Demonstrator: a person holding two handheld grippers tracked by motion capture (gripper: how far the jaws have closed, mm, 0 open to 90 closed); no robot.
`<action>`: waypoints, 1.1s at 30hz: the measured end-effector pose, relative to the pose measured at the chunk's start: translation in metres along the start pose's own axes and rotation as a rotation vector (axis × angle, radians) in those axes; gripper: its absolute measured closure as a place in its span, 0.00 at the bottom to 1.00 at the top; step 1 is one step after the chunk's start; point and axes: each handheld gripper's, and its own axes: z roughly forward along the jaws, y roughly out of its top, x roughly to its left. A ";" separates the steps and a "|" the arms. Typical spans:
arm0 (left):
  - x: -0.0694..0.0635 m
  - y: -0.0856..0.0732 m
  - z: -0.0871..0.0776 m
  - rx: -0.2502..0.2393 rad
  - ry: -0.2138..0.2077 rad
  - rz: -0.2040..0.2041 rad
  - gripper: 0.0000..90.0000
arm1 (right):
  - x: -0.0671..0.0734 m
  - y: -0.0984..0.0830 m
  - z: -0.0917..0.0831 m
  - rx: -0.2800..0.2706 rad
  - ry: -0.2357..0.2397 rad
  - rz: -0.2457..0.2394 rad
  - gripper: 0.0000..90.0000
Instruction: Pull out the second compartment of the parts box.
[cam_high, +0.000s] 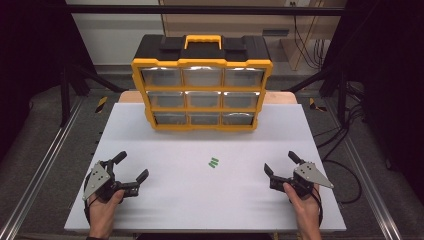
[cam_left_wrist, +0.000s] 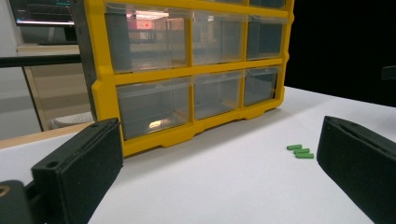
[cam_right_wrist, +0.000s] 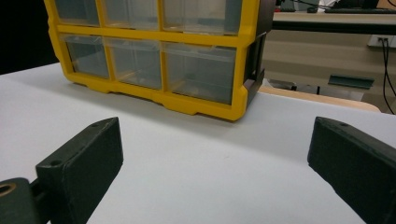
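Both claws are resting low on the white worktop (cam_high: 200, 200), wide open with nothing in them: left claw (cam_high: 131, 167) near the left corner, right claw (cam_high: 281, 163) over on the right. The three little green pegs (cam_high: 214, 162) lie side by side in the middle, between the two claws and well in front of the yellow drawer organizer (cam_high: 202, 95), whose clear drawers all look closed. My take: pick one peg at a time, come in low with the jaws straddling its short side, and close gently so its neighbours don't scatter.
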 end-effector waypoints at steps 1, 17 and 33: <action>0.000 0.000 0.000 0.000 0.000 0.000 0.00 | 0.000 0.000 0.000 0.005 -0.002 0.002 0.04; -0.001 0.002 -0.003 -0.015 0.019 0.009 0.00 | 0.009 0.005 0.010 0.054 -0.053 -0.077 0.05; -0.008 0.005 0.002 -0.002 0.018 0.052 0.00 | 0.028 0.023 0.029 0.149 -0.083 -0.233 0.06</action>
